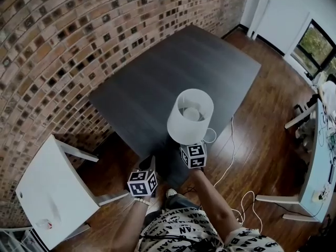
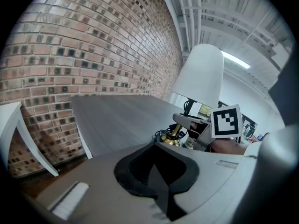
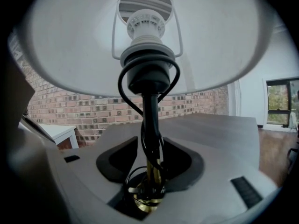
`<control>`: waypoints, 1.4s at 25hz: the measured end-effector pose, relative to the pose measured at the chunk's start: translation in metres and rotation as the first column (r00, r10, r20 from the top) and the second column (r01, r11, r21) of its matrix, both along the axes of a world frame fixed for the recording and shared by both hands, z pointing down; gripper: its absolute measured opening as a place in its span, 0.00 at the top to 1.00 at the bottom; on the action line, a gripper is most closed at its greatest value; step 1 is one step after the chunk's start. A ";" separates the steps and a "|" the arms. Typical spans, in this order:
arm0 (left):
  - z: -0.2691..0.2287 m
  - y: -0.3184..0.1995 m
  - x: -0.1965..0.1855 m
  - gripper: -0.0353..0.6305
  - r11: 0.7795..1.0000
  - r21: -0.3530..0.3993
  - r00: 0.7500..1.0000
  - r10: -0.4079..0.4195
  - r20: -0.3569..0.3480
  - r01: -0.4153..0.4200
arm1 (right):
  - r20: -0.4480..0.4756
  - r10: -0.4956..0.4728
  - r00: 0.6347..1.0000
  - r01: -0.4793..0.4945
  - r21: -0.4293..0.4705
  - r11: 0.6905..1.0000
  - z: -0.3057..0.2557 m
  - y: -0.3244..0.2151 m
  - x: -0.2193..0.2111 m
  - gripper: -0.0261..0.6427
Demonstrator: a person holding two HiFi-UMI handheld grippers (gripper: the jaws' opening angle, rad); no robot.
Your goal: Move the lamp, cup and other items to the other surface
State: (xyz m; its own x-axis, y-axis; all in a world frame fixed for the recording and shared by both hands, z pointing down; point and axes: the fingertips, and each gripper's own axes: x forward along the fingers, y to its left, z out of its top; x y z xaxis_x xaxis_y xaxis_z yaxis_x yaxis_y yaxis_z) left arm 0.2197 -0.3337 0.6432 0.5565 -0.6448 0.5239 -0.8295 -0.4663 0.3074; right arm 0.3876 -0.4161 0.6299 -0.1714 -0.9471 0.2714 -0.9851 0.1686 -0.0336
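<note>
Left gripper (image 2: 158, 174) closed, right gripper (image 3: 149, 167) jaws apart.

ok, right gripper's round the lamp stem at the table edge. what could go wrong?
1. The lamp stands close to the near edge of the dark table, with the right gripper open around its stem; a crooked pull-back could tip it off.
2. The cord loops round the stem; the gripper might snag it.
3. A white cable trails over the floor; a tug could drag the lamp.
</note>
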 end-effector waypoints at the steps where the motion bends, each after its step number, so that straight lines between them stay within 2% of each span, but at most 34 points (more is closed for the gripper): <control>1: -0.001 0.000 -0.001 0.94 1.000 0.003 1.000 -0.004 -0.002 0.004 | 0.007 0.002 1.000 -0.002 -0.004 1.000 0.000 0.002 -0.001 0.69; 5: -0.006 0.006 -0.007 0.94 1.000 0.007 1.000 -0.027 -0.011 0.027 | 0.032 0.025 0.999 -0.023 -0.053 0.998 -0.001 0.020 0.001 0.60; 9: -0.016 0.011 -0.027 0.94 0.997 0.017 0.997 -0.073 -0.016 0.073 | 0.033 0.066 0.997 -0.062 -0.124 0.990 -0.008 0.051 0.007 0.59; 15: -0.028 0.026 -0.067 0.94 0.991 0.033 0.991 -0.129 -0.029 0.130 | 0.011 0.042 0.999 -0.040 -0.161 0.986 -0.013 0.090 -0.018 0.59; 20: -0.036 0.054 -0.097 0.94 0.986 0.035 0.986 -0.159 -0.043 0.160 | 0.016 -0.047 0.999 0.049 -0.185 0.982 -0.017 0.119 -0.070 0.59; 23: -0.039 0.074 -0.120 0.94 0.982 0.038 0.981 -0.185 -0.051 0.187 | 0.037 -0.145 0.989 0.150 -0.201 0.968 -0.020 0.137 -0.114 0.60; 28: -0.045 0.108 -0.171 0.94 0.959 0.040 0.958 -0.277 -0.072 0.280 | 0.038 -0.253 0.967 0.256 -0.202 0.945 -0.027 0.162 -0.174 0.60; 35: -0.050 0.153 -0.250 0.94 0.922 0.053 0.922 -0.381 -0.065 0.384 | 0.044 -0.373 0.927 0.375 -0.184 0.909 -0.036 0.187 -0.259 0.60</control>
